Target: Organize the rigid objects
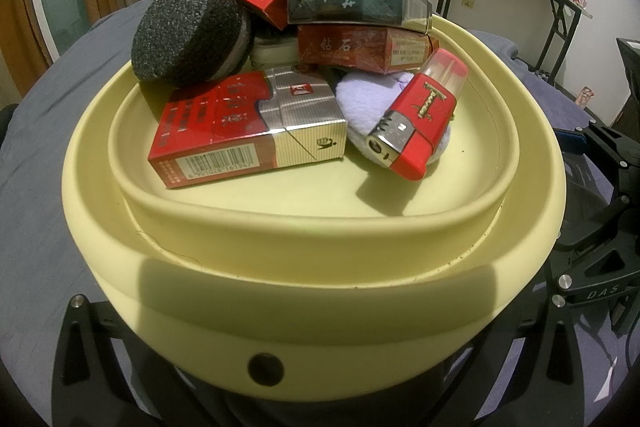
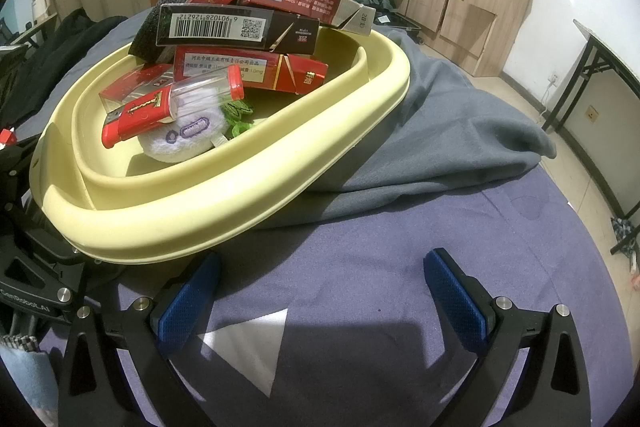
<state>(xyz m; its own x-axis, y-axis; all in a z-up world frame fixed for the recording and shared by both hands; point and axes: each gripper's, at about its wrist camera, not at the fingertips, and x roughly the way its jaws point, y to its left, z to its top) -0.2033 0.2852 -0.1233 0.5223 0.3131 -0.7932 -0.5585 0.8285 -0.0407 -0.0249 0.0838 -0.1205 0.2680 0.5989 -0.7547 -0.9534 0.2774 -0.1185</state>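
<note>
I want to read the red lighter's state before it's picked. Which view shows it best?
The left wrist view: the red lighter stands close, metal top facing the camera. The right wrist view shows it smaller, lying sideways.

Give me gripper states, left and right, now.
Left gripper: cannot be told; its fingertips are hidden by the yellow basin.
Right gripper: open, holding nothing, over the purple cloth.

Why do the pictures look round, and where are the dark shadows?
Both wrist views bulge because of the fisheye lens, with black corners. In the left wrist view the lighter casts a sharp shadow into the yellow basin; in the right wrist view a dark shadow crosses the purple cloth.
</note>
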